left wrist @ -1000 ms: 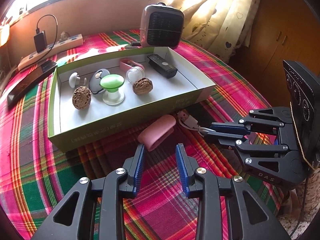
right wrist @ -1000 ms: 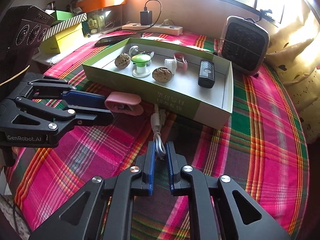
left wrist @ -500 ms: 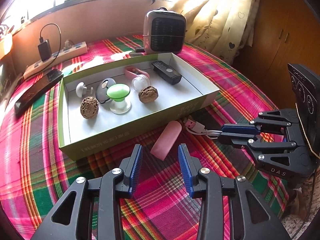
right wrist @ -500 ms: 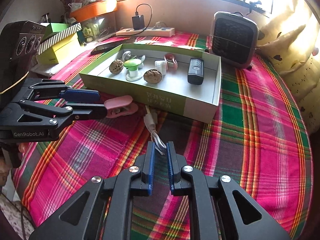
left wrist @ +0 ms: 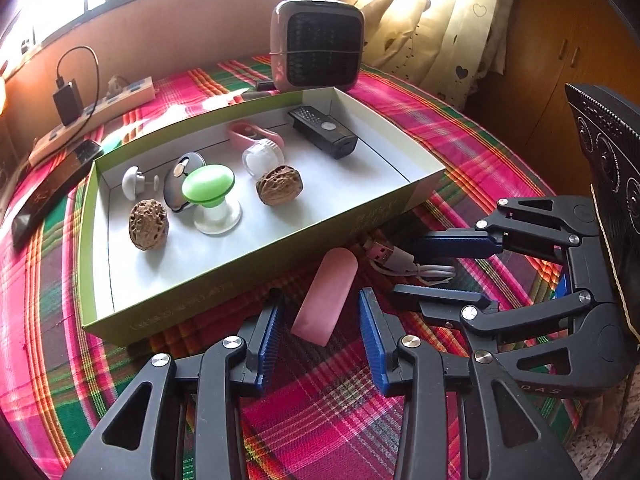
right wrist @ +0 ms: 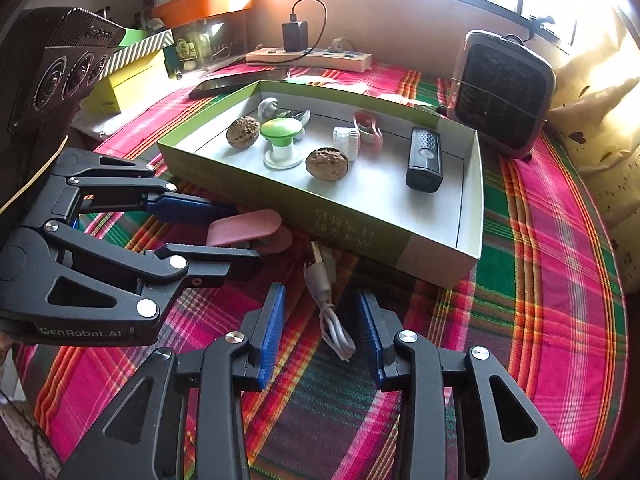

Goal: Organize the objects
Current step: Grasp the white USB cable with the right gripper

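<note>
Sorting stray items off the plaid-covered worktop (left wrist: pixel 460 128) toward the shallow green-sided cardboard box (left wrist: pixel 248 276), with two pieces left outside it.

Largest first: the box already carries two walnuts, a green-capped stand, a black remote and small clips, and it has bare floor near its front wall. Just outside that wall lie the pink oblong plastic clip (left wrist: pixel 326 294) and, beside it, the coiled white USB cable (right wrist: pixel 330 312). The left claw (left wrist: pixel 320 342) stands open with the clip lying free between its pads; the right claw (right wrist: pixel 322 334) has just been opening and straddles the cable without pressing it. My reading: both pieces are released on the cloth, so the next move calls for closing on one and lifting it over the box wall.
</note>
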`<state>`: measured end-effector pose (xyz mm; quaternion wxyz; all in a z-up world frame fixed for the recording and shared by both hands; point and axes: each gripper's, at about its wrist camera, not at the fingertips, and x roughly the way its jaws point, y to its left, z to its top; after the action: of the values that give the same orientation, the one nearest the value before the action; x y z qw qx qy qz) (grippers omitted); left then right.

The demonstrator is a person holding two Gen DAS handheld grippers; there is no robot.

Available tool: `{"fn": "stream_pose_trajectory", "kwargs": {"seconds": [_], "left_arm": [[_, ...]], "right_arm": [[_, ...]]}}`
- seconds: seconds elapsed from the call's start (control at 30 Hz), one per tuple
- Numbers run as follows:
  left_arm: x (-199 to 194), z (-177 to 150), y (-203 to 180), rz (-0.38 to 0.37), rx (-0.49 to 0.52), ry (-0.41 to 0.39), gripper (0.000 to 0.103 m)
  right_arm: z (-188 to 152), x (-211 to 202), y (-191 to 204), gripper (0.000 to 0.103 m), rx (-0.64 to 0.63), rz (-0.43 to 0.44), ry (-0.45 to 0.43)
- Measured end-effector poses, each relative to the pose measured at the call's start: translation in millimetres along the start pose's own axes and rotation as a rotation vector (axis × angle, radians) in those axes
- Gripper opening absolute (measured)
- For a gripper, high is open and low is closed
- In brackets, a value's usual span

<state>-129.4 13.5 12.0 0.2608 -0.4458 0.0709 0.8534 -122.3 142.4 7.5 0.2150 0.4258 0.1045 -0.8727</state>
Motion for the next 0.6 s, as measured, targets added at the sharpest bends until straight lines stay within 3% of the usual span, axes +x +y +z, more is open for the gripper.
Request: {"fn": "stream_pose_trajectory", "kwargs": {"seconds": [0.33, 0.43, 0.6], "left_arm": [[1.5, 0.9, 1.8, -0.001, -0.015, -0.009, 0.036], [1.3, 1.2, 1.6, 0.005, -0.019, -0.011, 0.034], [0.4, 0.1, 5.0, 0.025, -0.036, -0.015, 0.023]], "right_arm": [[-0.5, 0.3, 0.7, 0.036, -0.008, -0.006, -0.014], [-0.5, -0.1, 2.0, 0.030, -0.016, 0.003, -0.015], [-1.4, -0.8, 3.5, 0.017, -0.021, 0.008, -0.016]]}}
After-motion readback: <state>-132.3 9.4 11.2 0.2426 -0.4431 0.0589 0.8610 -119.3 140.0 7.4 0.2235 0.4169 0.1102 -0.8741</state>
